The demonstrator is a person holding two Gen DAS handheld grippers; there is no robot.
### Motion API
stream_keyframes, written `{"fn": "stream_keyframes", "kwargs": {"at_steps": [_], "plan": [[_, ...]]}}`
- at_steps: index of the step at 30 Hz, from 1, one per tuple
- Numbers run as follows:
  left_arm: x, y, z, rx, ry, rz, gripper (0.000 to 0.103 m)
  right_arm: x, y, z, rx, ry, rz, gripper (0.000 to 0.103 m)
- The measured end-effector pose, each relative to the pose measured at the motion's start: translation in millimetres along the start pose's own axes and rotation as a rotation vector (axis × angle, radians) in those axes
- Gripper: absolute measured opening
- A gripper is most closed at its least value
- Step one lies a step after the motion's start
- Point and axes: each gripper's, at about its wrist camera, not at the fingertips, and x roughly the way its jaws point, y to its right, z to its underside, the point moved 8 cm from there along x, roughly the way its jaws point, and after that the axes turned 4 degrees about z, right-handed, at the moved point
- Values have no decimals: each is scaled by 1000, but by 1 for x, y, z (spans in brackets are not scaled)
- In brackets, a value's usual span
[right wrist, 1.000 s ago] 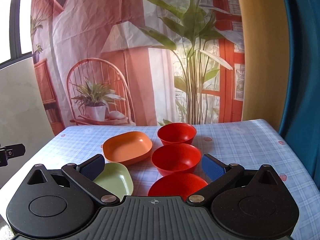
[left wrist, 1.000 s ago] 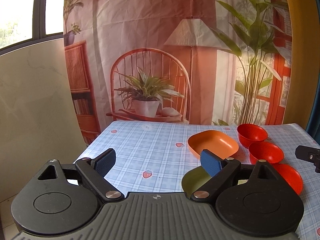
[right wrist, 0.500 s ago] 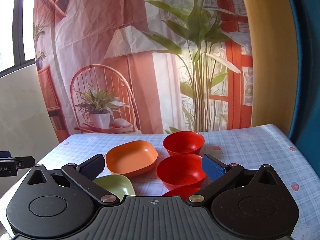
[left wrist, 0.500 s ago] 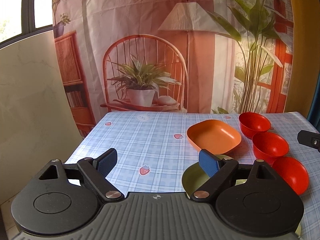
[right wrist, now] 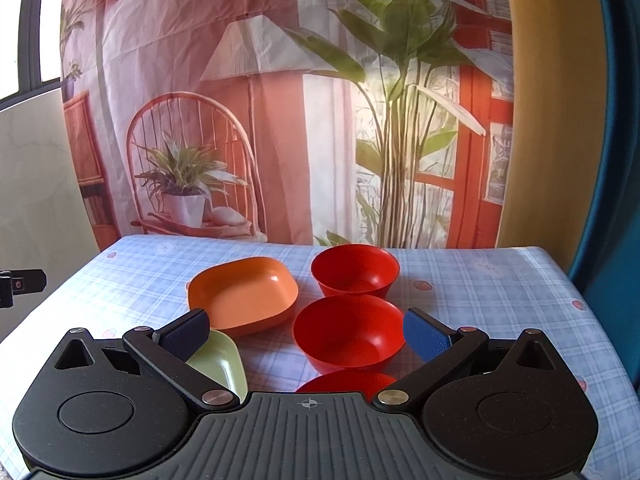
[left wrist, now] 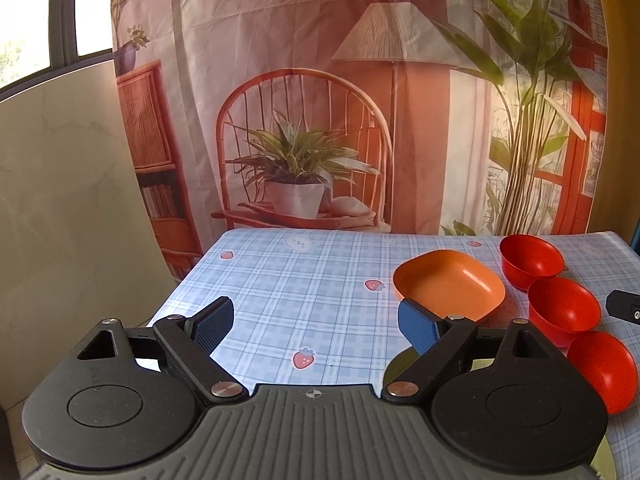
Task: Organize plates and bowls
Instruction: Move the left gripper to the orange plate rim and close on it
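Note:
An orange square plate [right wrist: 244,294] and a green square plate [right wrist: 222,362] lie on the blue checked tablecloth [right wrist: 480,292]. Three red bowls stand in a row to their right: far [right wrist: 355,270], middle [right wrist: 348,330], near [right wrist: 346,380], the near one mostly hidden by my right gripper. My right gripper [right wrist: 306,334] is open and empty, above the near bowl and green plate. My left gripper [left wrist: 316,324] is open and empty over bare cloth, left of the orange plate [left wrist: 448,288]. The bowls [left wrist: 562,310] show at its right; the green plate [left wrist: 404,364] is mostly hidden behind its right finger.
A printed backdrop [right wrist: 280,100] hangs behind the table's far edge. A pale wall panel [left wrist: 72,220] stands left of the table. A blue curtain [right wrist: 616,160] hangs at the right. The other gripper's tip shows at the frame edges [left wrist: 624,306] [right wrist: 20,284].
Both grippers have tilted and drawn back slightly; the dishes sit lower and nearer in both views. Both stay open and empty. No dish has moved.

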Motion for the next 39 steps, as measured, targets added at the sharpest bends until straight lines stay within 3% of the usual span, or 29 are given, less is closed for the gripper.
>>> {"fn": "stream_keyframes", "kwargs": {"at_steps": [13, 20, 22, 24, 26, 32, 39], "plan": [[32, 11, -17, 48, -6, 57, 87, 43, -2, -36, -66, -16, 19, 103], [63, 10, -21, -12, -46, 78, 82, 76, -2, -49, -85, -26, 4, 103], [71, 15, -22, 21, -48, 71, 77, 85, -2, -51, -85, -32, -17, 103], [80, 21, -21, 53, -68, 83, 57, 95, 0, -52, -96, -40, -14, 103], [91, 25, -20, 51, -98, 120, 46, 105, 3, -55, -104, -45, -6, 101], [124, 32, -14, -5, -158, 173, 30, 136, 6, -57, -96, -92, -32, 77], [159, 42, -1, -99, -251, 257, 29, 169, -15, -47, -121, -176, -104, 44]]}}
